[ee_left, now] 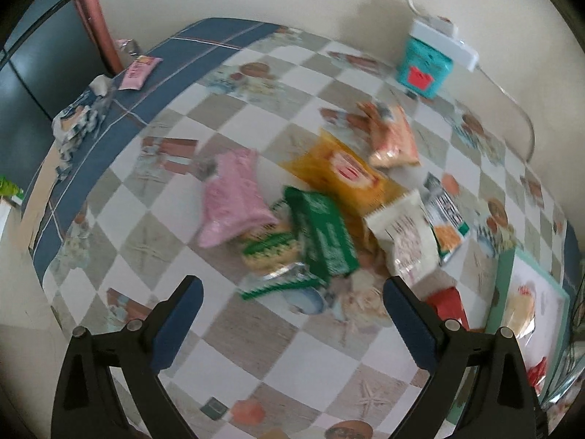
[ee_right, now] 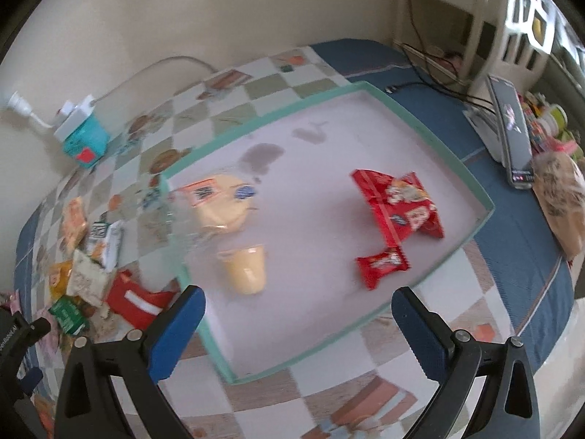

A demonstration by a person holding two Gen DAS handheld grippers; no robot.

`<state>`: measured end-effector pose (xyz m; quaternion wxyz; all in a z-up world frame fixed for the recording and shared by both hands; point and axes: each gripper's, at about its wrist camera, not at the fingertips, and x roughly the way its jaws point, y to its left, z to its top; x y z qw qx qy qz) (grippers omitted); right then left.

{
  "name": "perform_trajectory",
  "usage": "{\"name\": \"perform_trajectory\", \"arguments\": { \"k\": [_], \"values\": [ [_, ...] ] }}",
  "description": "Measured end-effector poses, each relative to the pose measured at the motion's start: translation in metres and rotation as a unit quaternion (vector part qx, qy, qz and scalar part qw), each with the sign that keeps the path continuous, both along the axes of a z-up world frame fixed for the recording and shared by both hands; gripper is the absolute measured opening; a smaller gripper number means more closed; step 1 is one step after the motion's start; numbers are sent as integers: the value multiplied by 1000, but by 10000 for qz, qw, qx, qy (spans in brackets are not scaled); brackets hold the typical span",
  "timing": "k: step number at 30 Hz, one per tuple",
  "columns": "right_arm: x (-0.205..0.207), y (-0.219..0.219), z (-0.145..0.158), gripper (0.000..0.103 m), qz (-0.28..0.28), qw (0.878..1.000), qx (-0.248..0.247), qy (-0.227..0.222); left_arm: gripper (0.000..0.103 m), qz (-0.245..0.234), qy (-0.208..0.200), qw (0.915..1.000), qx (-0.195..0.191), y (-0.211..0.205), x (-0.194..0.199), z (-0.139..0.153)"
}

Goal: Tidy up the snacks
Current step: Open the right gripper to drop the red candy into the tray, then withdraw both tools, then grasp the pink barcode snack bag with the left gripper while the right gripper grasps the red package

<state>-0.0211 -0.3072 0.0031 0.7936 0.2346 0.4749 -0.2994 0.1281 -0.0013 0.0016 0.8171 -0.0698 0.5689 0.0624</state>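
Observation:
A pile of snack packets lies on the checkered table: a pink packet (ee_left: 234, 197), a green packet (ee_left: 323, 234), a yellow packet (ee_left: 347, 175), a white packet (ee_left: 406, 234) and an orange packet (ee_left: 393, 135). My left gripper (ee_left: 292, 318) is open and empty, just short of the pile. A teal-rimmed white tray (ee_right: 486, 216) holds a large red packet (ee_right: 398, 201), a small red packet (ee_right: 382, 265), a yellow pudding cup (ee_right: 246, 269) and a clear-wrapped yellow cake (ee_right: 219, 203). My right gripper (ee_right: 298, 325) is open and empty over the tray's near edge.
A teal box (ee_left: 424, 62) with a white power strip (ee_left: 444, 38) stands at the wall. A red packet (ee_right: 133, 300) lies beside the tray's left rim. A pink packet (ee_left: 139, 71) lies at the far left. A phone on a stand (ee_right: 512, 124) is right of the tray.

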Motion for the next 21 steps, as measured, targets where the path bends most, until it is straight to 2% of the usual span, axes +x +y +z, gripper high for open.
{"name": "perform_trajectory", "arguments": {
  "k": [7,17,21],
  "values": [
    [18,36,6,103,451,9988,35,-162,99,370,-35,9991,-213,43,3,6],
    [45,84,4,103,1103,9907,485,-633,99,800,-61,9955,-512,89,9,4],
    [55,98,1,103,1308,9877,537,-668,99,967,-83,9933,-623,107,15,0]
  ]
}}
